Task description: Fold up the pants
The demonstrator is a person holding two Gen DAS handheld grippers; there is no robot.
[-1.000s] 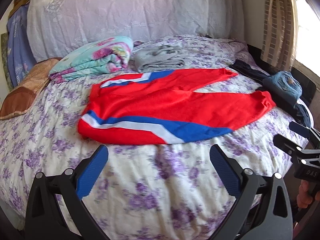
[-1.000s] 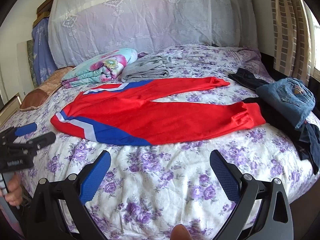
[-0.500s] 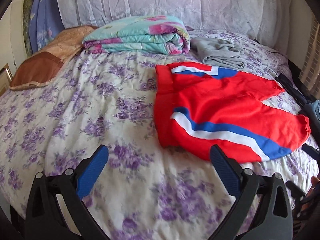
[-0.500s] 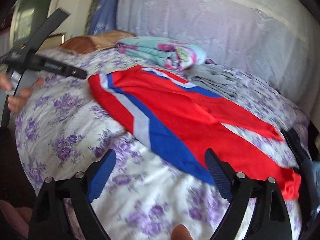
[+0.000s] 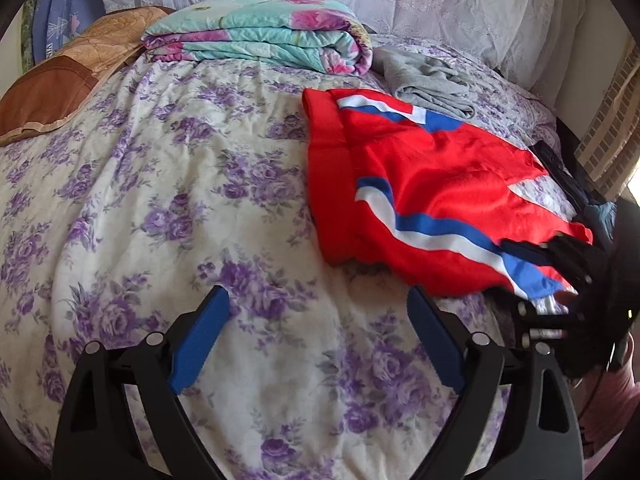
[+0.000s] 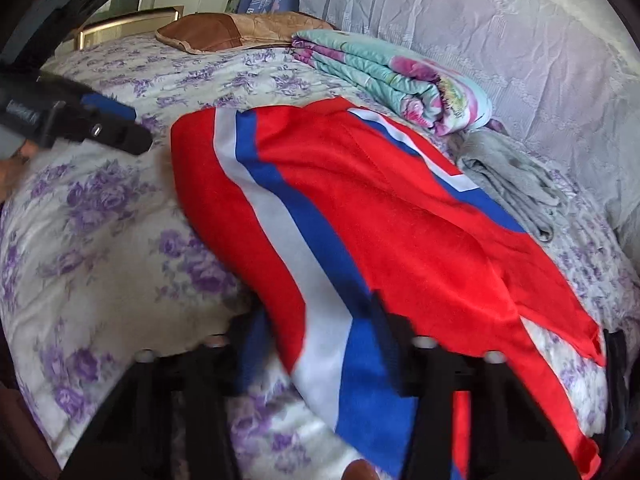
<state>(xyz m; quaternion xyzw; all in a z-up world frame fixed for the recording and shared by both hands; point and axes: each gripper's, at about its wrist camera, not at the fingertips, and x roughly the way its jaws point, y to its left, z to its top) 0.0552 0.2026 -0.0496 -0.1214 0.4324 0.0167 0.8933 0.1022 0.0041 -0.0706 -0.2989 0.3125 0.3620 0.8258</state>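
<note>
gripping the near side seam cleanly matters here: take one layer edge, not the bedsheet under it. the right tool (image 6: 316,344) has just been closing, its jaws narrow with the striped edge of the pants (image 5: 420,192) between them. the left tool (image 5: 316,340) stands wide over bare bed (image 5: 160,208), beside the pants' waistband, holding nothing.

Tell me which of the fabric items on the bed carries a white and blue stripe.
The red pants, spread flat nearest the grippers. The folded floral quilt behind them is teal and pink, and the crumpled garment beside that is plain grey.
</note>
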